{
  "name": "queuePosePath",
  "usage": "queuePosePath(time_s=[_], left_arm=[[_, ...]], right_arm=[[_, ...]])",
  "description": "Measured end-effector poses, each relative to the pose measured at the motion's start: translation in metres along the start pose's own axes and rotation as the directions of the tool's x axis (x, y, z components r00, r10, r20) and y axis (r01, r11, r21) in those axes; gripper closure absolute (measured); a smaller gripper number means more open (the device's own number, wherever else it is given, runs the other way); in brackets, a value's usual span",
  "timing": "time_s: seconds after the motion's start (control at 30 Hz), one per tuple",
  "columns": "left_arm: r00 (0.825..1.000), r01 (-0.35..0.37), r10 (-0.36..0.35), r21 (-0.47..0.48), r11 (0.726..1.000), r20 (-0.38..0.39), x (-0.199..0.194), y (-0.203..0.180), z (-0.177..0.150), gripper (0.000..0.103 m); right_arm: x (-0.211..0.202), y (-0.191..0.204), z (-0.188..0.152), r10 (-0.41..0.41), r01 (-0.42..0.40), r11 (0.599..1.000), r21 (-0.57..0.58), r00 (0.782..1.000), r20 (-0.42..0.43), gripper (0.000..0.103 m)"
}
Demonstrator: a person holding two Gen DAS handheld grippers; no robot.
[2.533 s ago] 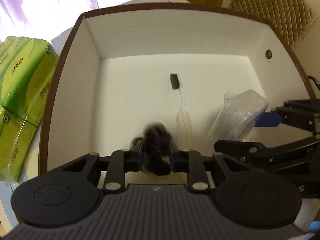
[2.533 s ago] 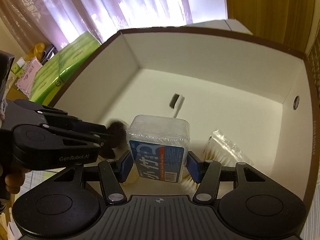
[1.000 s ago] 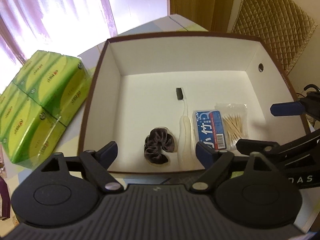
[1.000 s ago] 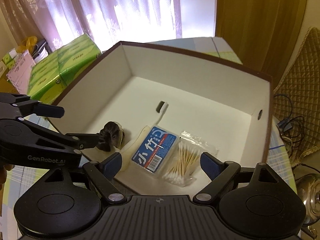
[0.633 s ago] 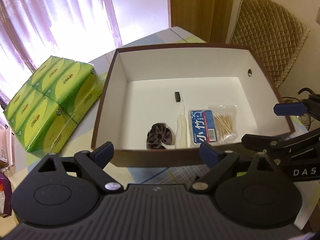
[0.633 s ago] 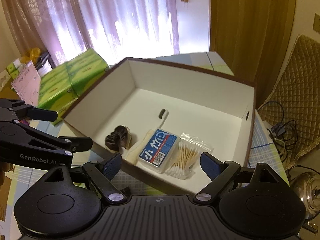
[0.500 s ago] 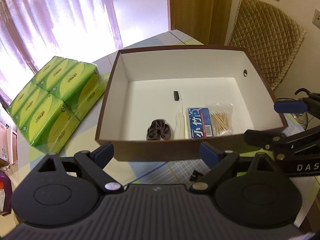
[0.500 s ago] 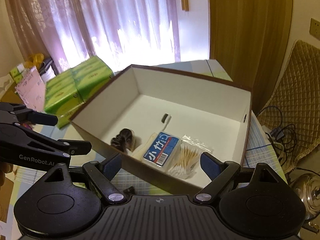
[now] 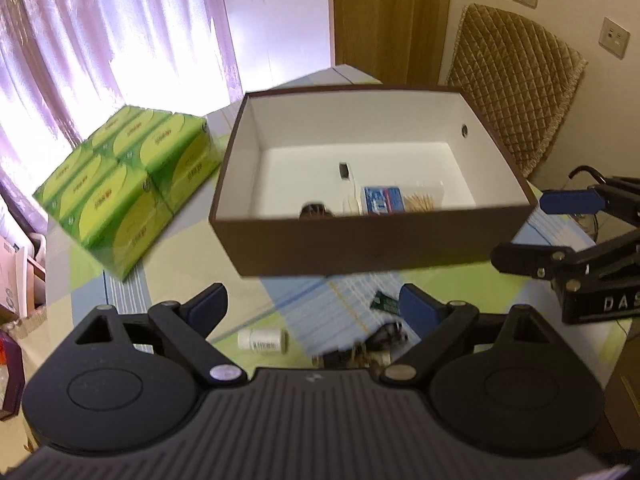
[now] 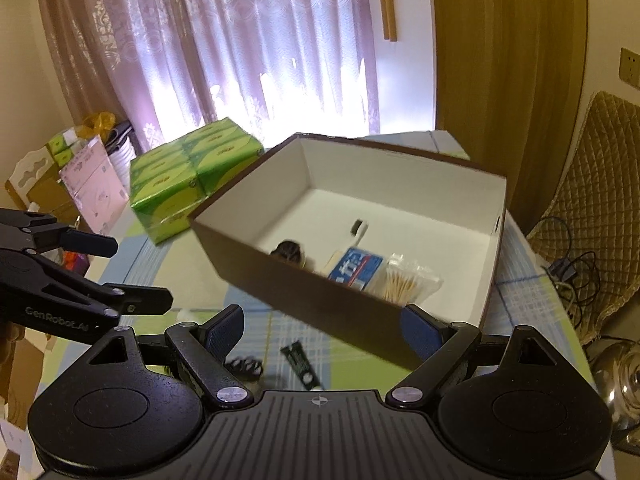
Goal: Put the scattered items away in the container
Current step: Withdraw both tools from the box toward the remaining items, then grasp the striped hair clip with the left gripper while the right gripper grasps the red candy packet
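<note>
A brown box with white inside (image 9: 372, 248) stands on the checked tablecloth. In it lie a dark scrunchie (image 9: 316, 210), a toothbrush (image 9: 346, 176), a blue pack (image 9: 382, 200) and a bag of cotton swabs (image 9: 424, 200). My left gripper (image 9: 312, 306) hangs open and empty in front of the box. Below it on the cloth are a small white bottle (image 9: 262, 340), a dark green sachet (image 9: 384, 303) and some dark blurred items (image 9: 384, 338). My right gripper (image 10: 322, 330) is open and empty too, above a green sachet (image 10: 302, 366) and a black hair tie (image 10: 242, 366).
Green tissue packs (image 9: 128, 192) sit left of the box. A chair with a quilted cover (image 9: 516, 80) stands behind on the right, with cables (image 10: 568, 272) and a metal kettle (image 10: 616, 372) beside the table. Curtains hang at the back.
Both grippers let go of the scrunchie and the blue pack inside the box, then drew back and up. The box now looks farther off and loose items on the cloth have come into view.
</note>
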State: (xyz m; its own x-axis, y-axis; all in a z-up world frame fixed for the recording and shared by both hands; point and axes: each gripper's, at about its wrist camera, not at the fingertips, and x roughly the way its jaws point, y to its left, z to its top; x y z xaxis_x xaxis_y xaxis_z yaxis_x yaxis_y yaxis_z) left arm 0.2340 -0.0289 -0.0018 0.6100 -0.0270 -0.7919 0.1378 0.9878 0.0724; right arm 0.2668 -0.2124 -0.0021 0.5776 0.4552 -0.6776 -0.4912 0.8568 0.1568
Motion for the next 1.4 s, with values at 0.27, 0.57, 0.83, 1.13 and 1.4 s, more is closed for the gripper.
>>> queuePosePath(time_s=[0.27,0.57,0.83,1.13,1.4], left_arm=[[1.000,0.022,-0.022,-0.029,0.999,-0.008,-0.011,0.006,-0.051,0.022],[1.000,0.020,-0.020,-0.005,1.000,-0.009,-0.002,-0.004,-0.092,0.037],[0.999,0.041,-0.041,0.057,0.998,-0.005,0.009,-0.012,-0.102,0.042],[0.999,0.051,-0.050,0.129,0.990,-0.017,0.027,-0.015,-0.098,0.045],[0.997,0.060,-0.054,0.144,0.988,-0.047,0.037,-0.009,-0.098,0.045]], right_arm=[[0.001,0.000,-0.031,0.031,-0.030,0.999,0.014,0.998,-0.059,0.012],[0.015,0.005,-0.058,0.083,-0.076,0.995,0.058,0.988,-0.133,0.012],[0.032,0.007,-0.070,0.134,-0.112,0.986,0.120,0.972,-0.192,0.012],[0.044,-0.010,-0.070,0.137,-0.093,0.974,0.206,0.968,-0.212,0.012],[0.057,-0.001,-0.069,0.236,-0.183,0.954,0.239,0.948,-0.212,0.013]])
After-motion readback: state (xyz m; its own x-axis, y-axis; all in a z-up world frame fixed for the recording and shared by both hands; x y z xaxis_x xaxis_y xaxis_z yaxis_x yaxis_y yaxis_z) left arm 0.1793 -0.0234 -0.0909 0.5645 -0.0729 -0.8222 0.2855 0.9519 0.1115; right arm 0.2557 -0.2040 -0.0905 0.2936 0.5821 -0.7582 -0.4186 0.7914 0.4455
